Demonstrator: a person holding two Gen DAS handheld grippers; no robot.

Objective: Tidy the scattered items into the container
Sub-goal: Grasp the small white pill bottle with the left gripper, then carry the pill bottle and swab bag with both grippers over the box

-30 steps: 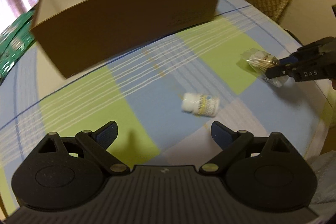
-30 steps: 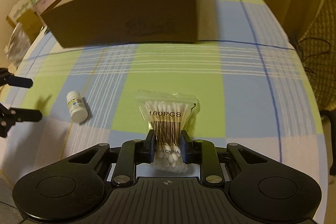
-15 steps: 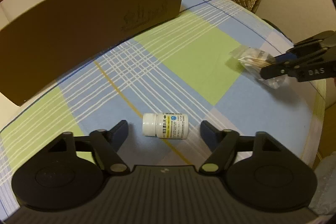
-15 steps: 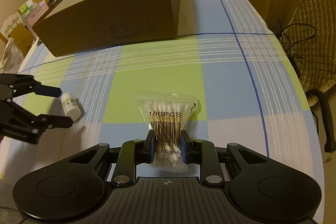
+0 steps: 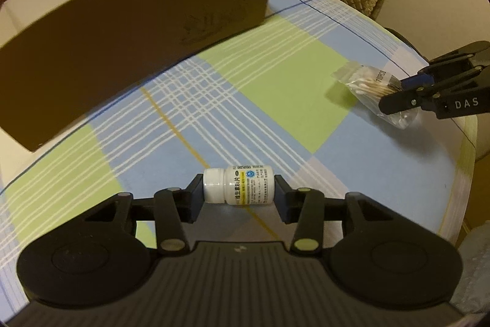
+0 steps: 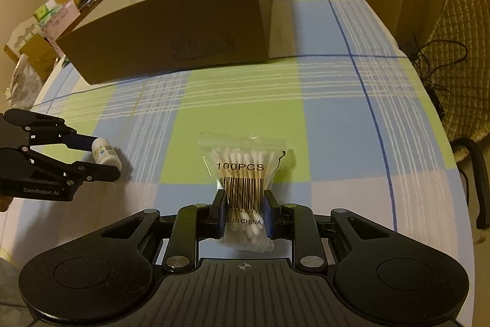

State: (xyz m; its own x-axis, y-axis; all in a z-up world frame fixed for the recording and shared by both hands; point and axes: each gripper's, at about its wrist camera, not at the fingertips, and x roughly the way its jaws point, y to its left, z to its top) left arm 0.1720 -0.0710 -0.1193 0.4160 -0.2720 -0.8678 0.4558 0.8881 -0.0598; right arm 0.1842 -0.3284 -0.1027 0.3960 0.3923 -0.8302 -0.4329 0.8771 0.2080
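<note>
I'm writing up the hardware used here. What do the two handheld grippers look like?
Both are matte black plastic, with ribbed bodies, round side housings and linkage arms on silver pivot pins. The fingers carry blue pads. The left gripper reads "GenRobot.AI" on its side, the right gripper "DAS". No cables or sleeves show.

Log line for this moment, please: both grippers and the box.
left gripper: shut on pill bottle | right gripper: shut on cotton swab bag | cardboard box: open, neither item inside yet

The box [image 6: 171, 17] stands at the back of the worktop [image 6: 337, 118]. In front of it, the bottle [image 5: 239, 185] lies on its side to the left, and the swab bag [image 6: 245, 183] lies well apart to the right.
</note>
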